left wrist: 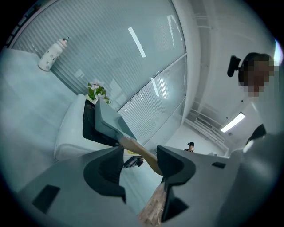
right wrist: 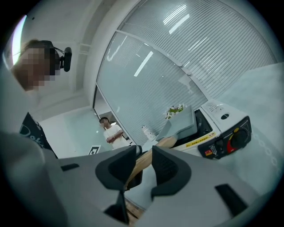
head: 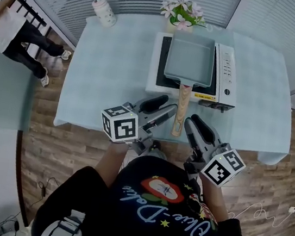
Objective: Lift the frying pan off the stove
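Note:
A grey rectangular frying pan (head: 189, 58) sits on a white portable stove (head: 224, 71). Its wooden handle (head: 181, 106) points toward me. My left gripper (head: 158, 110) stands open just left of the handle, fingertips close beside it. My right gripper (head: 200, 129) is open to the right of the handle's end, apart from it. In the left gripper view the handle (left wrist: 140, 153) runs from the pan (left wrist: 106, 119) past the open left gripper (left wrist: 140, 162), touching neither pad. In the right gripper view the handle (right wrist: 162, 142) shows through the narrower gap of the right gripper (right wrist: 143, 153), beyond the pads.
The stove stands on a table with a pale blue cloth (head: 116, 71). A white bottle (head: 104, 11) and a pot of flowers (head: 181, 11) stand at the back. A person (head: 18, 29) stands at the far left. The near table edge is under my grippers, above a wooden floor.

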A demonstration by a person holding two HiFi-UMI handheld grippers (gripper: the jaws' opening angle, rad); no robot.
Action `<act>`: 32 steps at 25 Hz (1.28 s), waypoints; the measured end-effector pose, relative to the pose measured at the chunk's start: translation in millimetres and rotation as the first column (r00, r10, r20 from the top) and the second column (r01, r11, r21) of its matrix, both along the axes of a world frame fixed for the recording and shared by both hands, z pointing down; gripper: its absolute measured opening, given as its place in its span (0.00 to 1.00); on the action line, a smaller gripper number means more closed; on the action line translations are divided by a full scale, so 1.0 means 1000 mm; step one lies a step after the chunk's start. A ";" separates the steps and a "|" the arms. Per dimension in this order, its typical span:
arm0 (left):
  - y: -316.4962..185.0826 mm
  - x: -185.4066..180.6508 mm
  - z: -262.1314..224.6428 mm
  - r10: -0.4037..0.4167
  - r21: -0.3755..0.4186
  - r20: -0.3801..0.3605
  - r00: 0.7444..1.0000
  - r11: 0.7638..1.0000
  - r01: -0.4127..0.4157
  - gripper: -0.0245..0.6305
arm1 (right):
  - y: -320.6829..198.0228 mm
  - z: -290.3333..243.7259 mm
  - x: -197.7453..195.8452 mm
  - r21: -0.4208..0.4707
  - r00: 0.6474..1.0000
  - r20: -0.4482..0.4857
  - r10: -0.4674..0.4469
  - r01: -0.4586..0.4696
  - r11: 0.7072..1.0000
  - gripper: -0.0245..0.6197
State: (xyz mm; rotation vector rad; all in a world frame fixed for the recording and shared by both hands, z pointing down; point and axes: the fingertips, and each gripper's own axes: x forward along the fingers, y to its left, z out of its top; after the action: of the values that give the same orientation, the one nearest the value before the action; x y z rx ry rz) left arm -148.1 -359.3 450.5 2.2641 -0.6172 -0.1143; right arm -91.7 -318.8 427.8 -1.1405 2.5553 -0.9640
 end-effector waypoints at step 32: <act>-0.020 0.047 0.013 0.106 -0.299 -0.364 0.925 0.928 -0.224 0.40 | -0.019 0.022 -0.028 -0.241 0.920 0.392 -0.007 0.110 0.964 0.28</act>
State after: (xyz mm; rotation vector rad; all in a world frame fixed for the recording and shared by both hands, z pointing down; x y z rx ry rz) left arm -101.2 -379.4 463.1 1.8933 -0.2326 -0.2899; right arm -119.2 -338.2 449.3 -0.8230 2.1996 -1.4144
